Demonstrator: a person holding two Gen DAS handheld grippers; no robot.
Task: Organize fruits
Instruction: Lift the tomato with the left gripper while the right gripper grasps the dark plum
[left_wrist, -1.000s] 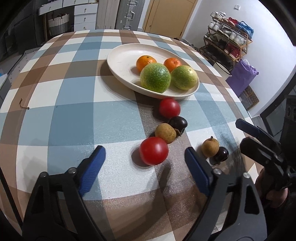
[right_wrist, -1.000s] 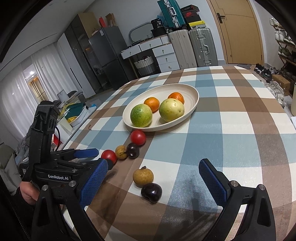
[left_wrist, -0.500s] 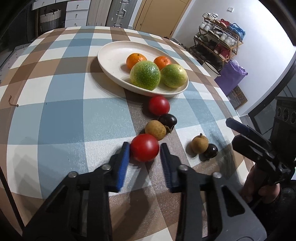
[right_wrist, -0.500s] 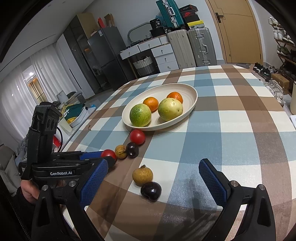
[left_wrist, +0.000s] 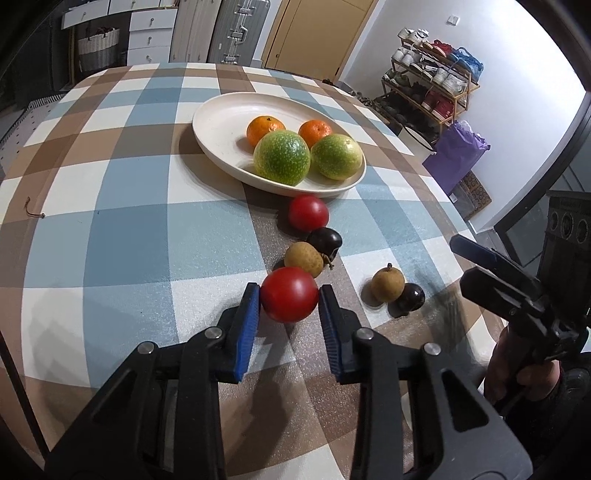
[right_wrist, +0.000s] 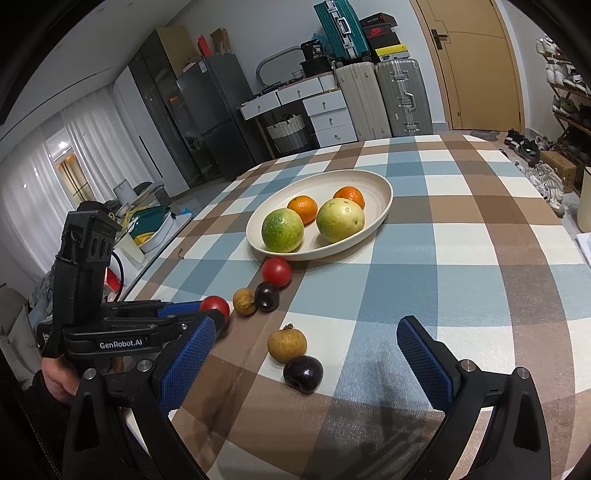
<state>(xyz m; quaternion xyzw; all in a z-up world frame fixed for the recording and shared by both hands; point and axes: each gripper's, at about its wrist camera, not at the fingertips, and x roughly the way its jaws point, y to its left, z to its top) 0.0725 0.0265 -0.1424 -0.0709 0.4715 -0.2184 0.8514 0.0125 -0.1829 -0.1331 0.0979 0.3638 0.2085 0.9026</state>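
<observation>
My left gripper (left_wrist: 289, 308) is shut on a red tomato (left_wrist: 289, 300), its blue pads pressing both sides just above the checked cloth. Beyond it lie a tan fruit (left_wrist: 303, 258), a dark plum-like fruit (left_wrist: 325, 240) and a second red tomato (left_wrist: 308, 213). The cream oval plate (left_wrist: 218, 122) holds two oranges (left_wrist: 263, 129) and two green fruits (left_wrist: 282, 158). My right gripper (right_wrist: 306, 332) stands open above another tan fruit (right_wrist: 287, 346) and a dark fruit (right_wrist: 303, 373), touching neither. In the right wrist view the left gripper (right_wrist: 210, 310) holds the tomato (right_wrist: 215, 305).
The round table (left_wrist: 122, 258) wears a blue, brown and white checked cloth. A small bent hook (left_wrist: 33, 211) lies near its left edge. A shoe rack (left_wrist: 432, 85) and purple bag (left_wrist: 456, 155) stand beyond the right edge. Suitcases (right_wrist: 384, 99) and drawers are behind.
The left gripper's jaws have come together from wide open onto the near red tomato, with the gripper edging forward. The right gripper has kept still and open.
</observation>
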